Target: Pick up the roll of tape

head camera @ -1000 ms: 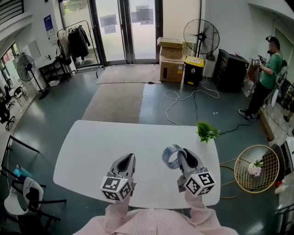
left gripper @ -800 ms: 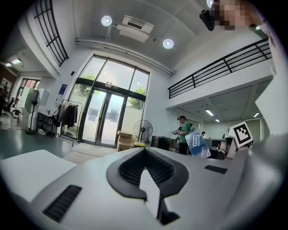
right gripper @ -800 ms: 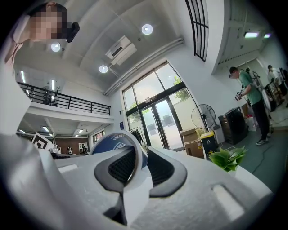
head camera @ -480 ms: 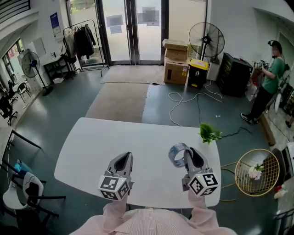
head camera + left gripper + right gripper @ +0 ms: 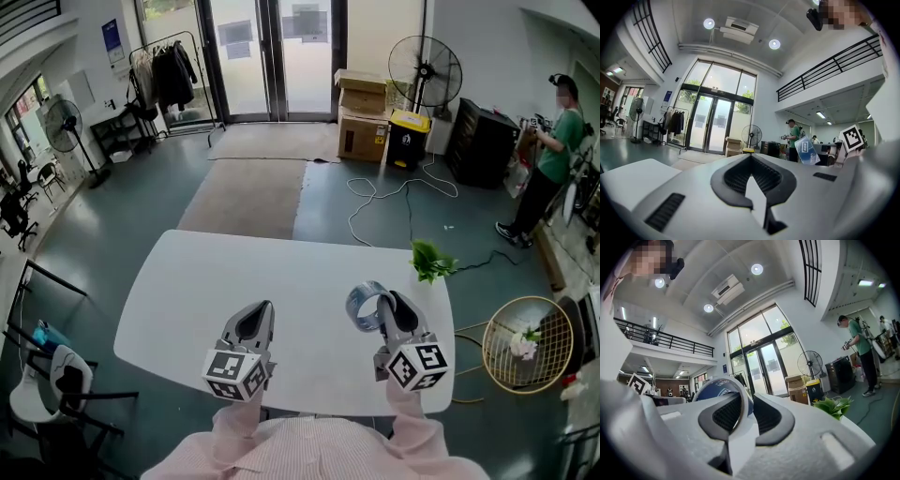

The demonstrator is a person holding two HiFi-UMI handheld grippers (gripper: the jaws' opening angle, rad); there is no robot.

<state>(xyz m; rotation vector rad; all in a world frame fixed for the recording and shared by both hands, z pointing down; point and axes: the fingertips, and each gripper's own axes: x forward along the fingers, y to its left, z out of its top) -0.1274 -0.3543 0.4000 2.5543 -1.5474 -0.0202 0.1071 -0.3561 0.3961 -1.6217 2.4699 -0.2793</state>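
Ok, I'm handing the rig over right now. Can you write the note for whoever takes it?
Left gripper: jaws together, empty, held level over the near side of the table.
Right gripper: jaws closed on the tape, which is lifted off the table.
Plant: at the table's far right edge, not involved.
Done: the tape is picked up.
Left: nothing of the pickup itself; just keep the grip steady.
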